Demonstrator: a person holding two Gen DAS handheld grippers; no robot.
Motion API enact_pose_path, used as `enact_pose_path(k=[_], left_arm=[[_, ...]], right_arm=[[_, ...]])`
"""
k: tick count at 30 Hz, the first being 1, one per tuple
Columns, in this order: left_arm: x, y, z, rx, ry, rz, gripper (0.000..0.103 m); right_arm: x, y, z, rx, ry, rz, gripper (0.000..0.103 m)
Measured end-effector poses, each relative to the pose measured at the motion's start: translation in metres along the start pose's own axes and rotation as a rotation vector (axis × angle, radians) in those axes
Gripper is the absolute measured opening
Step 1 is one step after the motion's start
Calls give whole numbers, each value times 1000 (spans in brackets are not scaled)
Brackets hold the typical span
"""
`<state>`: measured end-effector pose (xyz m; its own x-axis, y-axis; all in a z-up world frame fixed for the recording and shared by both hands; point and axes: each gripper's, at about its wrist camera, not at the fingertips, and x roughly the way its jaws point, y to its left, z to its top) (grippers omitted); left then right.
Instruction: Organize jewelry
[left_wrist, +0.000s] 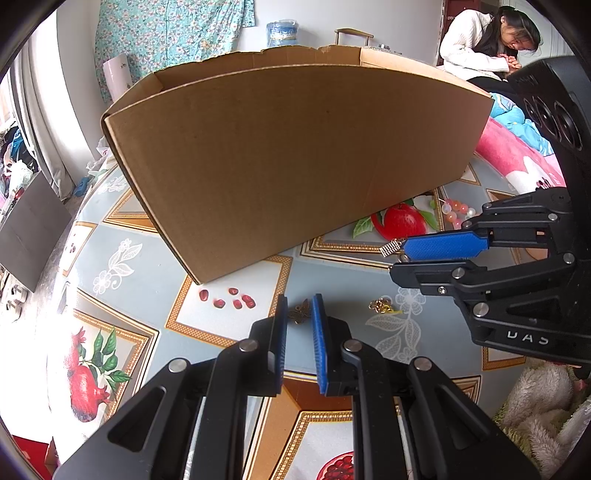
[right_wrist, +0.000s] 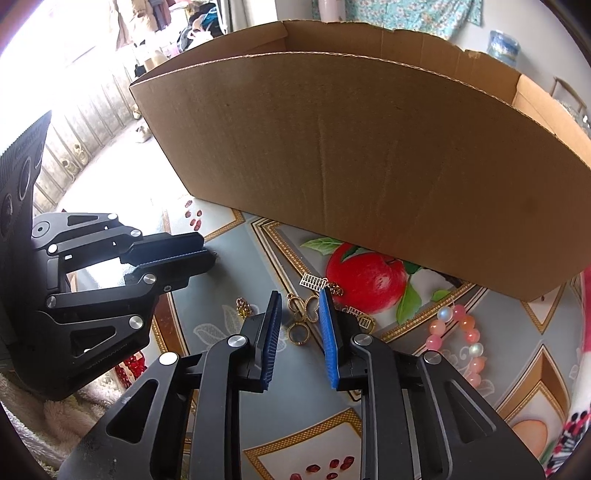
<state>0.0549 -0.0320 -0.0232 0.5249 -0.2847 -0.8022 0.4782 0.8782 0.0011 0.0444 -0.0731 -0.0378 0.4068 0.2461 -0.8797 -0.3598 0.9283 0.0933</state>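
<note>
Left wrist view showed the left claw (left_wrist: 299, 314) low over the tabletop (left_wrist: 236, 273), its blue pads set narrowly apart with a small bronze flower charm (left_wrist: 300, 312) lying between the tips; whether the pads pressed on the charm could not be told. A large cardboard box (left_wrist: 288, 158) stood on the tabletop just beyond, open at the top. A small gold chain cluster (left_wrist: 382, 306) lay on the tabletop to the right of the left claw. The right claw (left_wrist: 397, 254) entered from the right, jaws narrowly apart, with a gold abacus charm (left_wrist: 390, 248) at the tip of its upper pad. Pink and white beads (left_wrist: 458, 214) lay beyond it, near the box corner. Right wrist view showed the right claw (right_wrist: 297, 299) with its pads slightly apart over a gold scissors pendant (right_wrist: 301, 319) lying on the tabletop (right_wrist: 229, 258); the pads did not appear to press on it. The abacus charm (right_wrist: 314, 282) lay just beyond the fingertips, and a second gold abacus piece (right_wrist: 364, 319) showed beside the right finger. The bead bracelet (right_wrist: 461, 339) lay to the right, near the box (right_wrist: 369, 166). The left claw (right_wrist: 208, 258) showed at the left edge, jaws nearly together.
</note>
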Motion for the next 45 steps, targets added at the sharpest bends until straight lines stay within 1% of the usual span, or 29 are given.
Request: enact_pose_path(k=[3, 10, 13, 14, 15, 17, 20, 23, 25, 26, 27, 30, 35, 38, 41, 45], left_arm=[[0, 0, 0, 0, -1, 2, 13], [0, -2, -1, 1, -8, 2, 13], [0, 0, -1, -5, -13, -12, 13], [-1, 1, -2, -9, -15, -19, 13], [-1, 3, -2, -15, -17, -31, 13], [-3, 7, -3, -25, -23, -45, 13], [-6, 10, -5, -21, -29, -37, 13], [-8, 12, -6, -29, -31, -41, 13], [-10, 12, -6, -27, -34, -42, 13], [-10, 12, -6, -25, -34, -41, 13], [-10, 11, -7, -25, -33, -41, 13], [-8, 10, -6, -23, -31, -42, 13], [-8, 11, -6, -24, -32, -35, 13], [-6, 12, -6, -32, -27, -37, 13], [-5, 12, -6, -30, -27, -37, 13], [-5, 11, -6, -31, -29, -38, 13]], right_arm=[[-2, 1, -2, -38, -3, -34, 14], [-1, 0, -4, -10, -21, -13, 13], [-3, -5, -6, 2, -29, -1, 13], [-6, -9, -6, 2, -33, 2, 1], [-10, -13, -7, 4, -32, 5, 0], [-15, -18, -7, 16, -35, 12, 0], [-14, -21, -7, 26, -28, 16, 0], [-20, -27, -5, 56, -32, 64, 4], [-23, -29, -4, 56, -33, 101, 17], [-26, -29, -4, 50, -34, 99, 26], [-26, -29, -4, 33, -32, 91, 27], [-26, -31, -4, -1, -5, 84, 27], [-23, -33, -2, -11, 41, 60, 27], [-26, -30, -3, -26, 37, 32, 27], [-29, -23, -6, -66, 31, -16, 27], [-31, -22, -6, -80, 32, -30, 18]])
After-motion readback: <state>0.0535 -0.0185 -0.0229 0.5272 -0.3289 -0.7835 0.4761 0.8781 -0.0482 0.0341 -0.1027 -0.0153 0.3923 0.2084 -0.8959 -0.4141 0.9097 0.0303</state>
